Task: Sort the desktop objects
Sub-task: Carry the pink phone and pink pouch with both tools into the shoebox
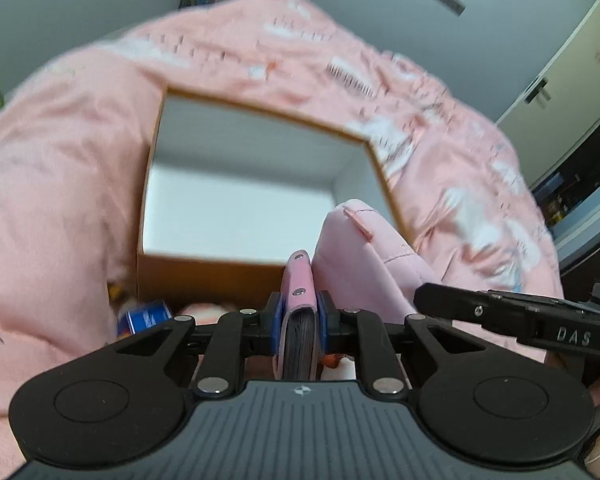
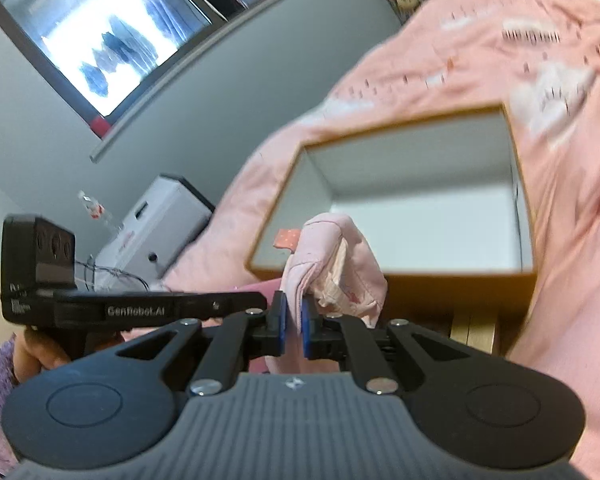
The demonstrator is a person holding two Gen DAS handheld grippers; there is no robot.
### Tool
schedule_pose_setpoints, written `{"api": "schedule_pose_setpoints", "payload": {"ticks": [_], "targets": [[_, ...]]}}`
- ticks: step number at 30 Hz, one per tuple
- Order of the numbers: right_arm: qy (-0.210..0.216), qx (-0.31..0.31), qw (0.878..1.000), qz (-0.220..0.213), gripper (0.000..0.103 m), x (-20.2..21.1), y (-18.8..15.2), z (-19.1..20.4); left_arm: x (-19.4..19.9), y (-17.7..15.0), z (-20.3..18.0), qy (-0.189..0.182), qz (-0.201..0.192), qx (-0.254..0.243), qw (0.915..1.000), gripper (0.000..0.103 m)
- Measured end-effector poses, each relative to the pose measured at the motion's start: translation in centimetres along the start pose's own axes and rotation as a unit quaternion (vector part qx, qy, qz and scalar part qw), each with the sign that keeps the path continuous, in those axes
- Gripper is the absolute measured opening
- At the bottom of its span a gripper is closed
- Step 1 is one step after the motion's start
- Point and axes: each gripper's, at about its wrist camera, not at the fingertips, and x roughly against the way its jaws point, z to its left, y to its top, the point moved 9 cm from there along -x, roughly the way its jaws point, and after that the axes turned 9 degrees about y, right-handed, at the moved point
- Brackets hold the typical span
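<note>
My left gripper (image 1: 299, 312) is shut on a pink notebook (image 1: 299, 300) with snap buttons, held edge-on in front of an open cardboard box (image 1: 204, 268) with a white inside. My right gripper (image 2: 295, 316) is shut on a pink fabric pouch (image 2: 332, 256), held just before the same box (image 2: 420, 276). The pouch also shows in the left wrist view (image 1: 360, 256), to the right of the notebook. The right gripper's body (image 1: 520, 316) reaches in from the right of the left wrist view. The left gripper's body (image 2: 140, 308) shows at the left of the right wrist view.
The box sits on a pink patterned quilt (image 1: 60, 200). A blue and white packet (image 1: 146, 316) lies below the box's near left corner. A white appliance (image 2: 156, 220) and a window (image 2: 100, 32) stand to the left, and a white cabinet (image 1: 572, 76) to the right.
</note>
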Motion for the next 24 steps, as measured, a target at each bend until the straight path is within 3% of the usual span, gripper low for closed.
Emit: {"api": "schedule_pose_setpoints", "payload": {"ticks": [6,11,17,24], "targets": [[0.004,0.024,0.999,-0.040,0.007,1.1,3.8,0.9,3.0,3.3,-0.3,-0.009,-0.069,0.002,0.9976,0.020],[0.000,0.036,0.998,-0.060,0.007,0.0,6.9,0.8,3.2,6.1,-0.1,0.022,-0.116,-0.002,0.9929,0.019],[-0.014,0.028,0.998,-0.063,0.007,-3.5,8.9,-0.9,0.2,8.3,1.5,0.073,-0.141,0.000,0.9874,0.019],[-0.039,-0.005,0.999,-0.034,0.007,-8.4,7.7,-4.7,-4.7,6.4,3.2,0.114,-0.126,0.000,0.9854,0.019]]}}
